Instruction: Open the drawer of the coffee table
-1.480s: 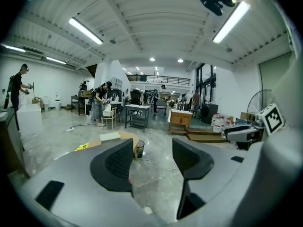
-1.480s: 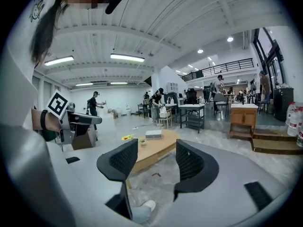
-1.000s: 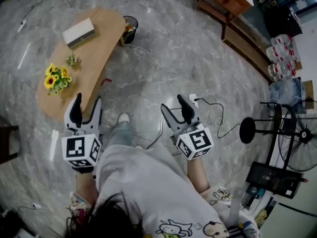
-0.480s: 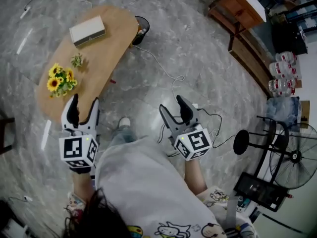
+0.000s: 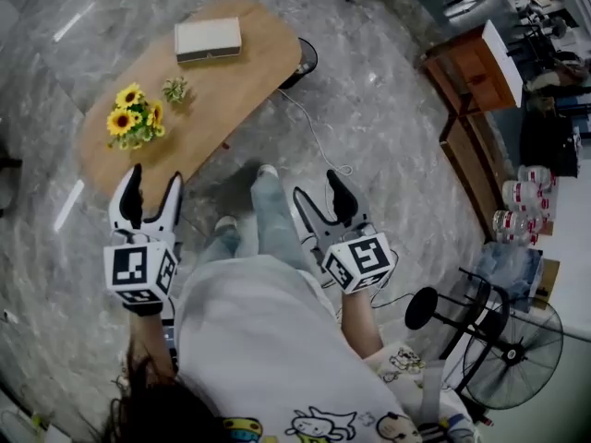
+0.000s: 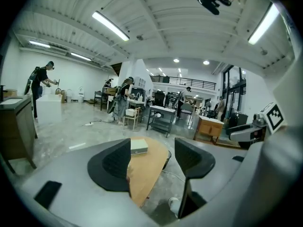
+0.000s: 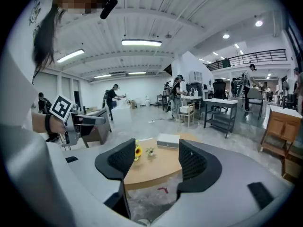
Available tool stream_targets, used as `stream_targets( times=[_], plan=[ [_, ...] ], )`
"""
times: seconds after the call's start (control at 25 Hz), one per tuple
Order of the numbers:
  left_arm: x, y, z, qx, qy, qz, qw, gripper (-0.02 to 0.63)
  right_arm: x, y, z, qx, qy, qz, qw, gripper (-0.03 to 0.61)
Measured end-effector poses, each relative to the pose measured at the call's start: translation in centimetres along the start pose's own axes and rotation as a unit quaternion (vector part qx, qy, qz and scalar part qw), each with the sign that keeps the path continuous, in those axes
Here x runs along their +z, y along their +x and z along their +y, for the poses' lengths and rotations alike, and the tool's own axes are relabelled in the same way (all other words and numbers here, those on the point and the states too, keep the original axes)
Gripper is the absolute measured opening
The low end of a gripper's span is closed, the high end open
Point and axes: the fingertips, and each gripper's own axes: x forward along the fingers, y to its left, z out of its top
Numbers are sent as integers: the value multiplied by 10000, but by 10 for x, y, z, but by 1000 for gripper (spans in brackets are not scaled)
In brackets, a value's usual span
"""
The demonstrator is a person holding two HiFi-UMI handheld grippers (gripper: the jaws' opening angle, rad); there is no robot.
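An oval wooden coffee table [image 5: 240,72] stands on the grey stone floor ahead of me; no drawer shows in any view. A white box [image 5: 208,39], a bunch of sunflowers [image 5: 132,118] and a small plant [image 5: 174,89] rest on its top. My left gripper [image 5: 152,185] hovers just short of the table's near end, open. My right gripper [image 5: 319,190] hangs over the floor to the right of the table, open too. Both pairs of jaws have just been opening, with nothing between them. The table [image 6: 147,167] shows between the left jaws, and again [image 7: 156,169] between the right ones.
A black bin [image 5: 305,58] stands at the table's far side, and a white cable [image 5: 309,127] runs over the floor from it. At the right are a wooden desk [image 5: 476,72], water bottles [image 5: 522,220] and a floor fan [image 5: 512,344]. People work in the background.
The person has stepped toward the table, carrying both grippers with them. The table has come closer, and the left gripper has drawn near its end. Both pairs of jaws stand slightly wider.
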Motion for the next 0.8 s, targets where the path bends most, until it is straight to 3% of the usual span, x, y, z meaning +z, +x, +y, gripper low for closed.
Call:
stream_targets(
  times=[0.24, 0.48, 0.68, 0.8],
  plan=[
    [7, -2, 35, 851, -255, -165, 9959, 267, 30, 66, -1, 804, -331, -25, 9962, 252],
    [15, 13, 48, 1822, -546, -311, 9813, 267, 64, 134, -19, 1788, -737, -54, 9811, 252],
    [30, 23, 43, 2523, -752, -418, 9638, 267, 90, 171, -38, 2503, -1006, 41, 9629, 252],
    [28, 13, 40, 3129, -947, -418, 9441, 267, 97, 196, -34, 3121, -1197, 157, 9424, 252]
  ],
)
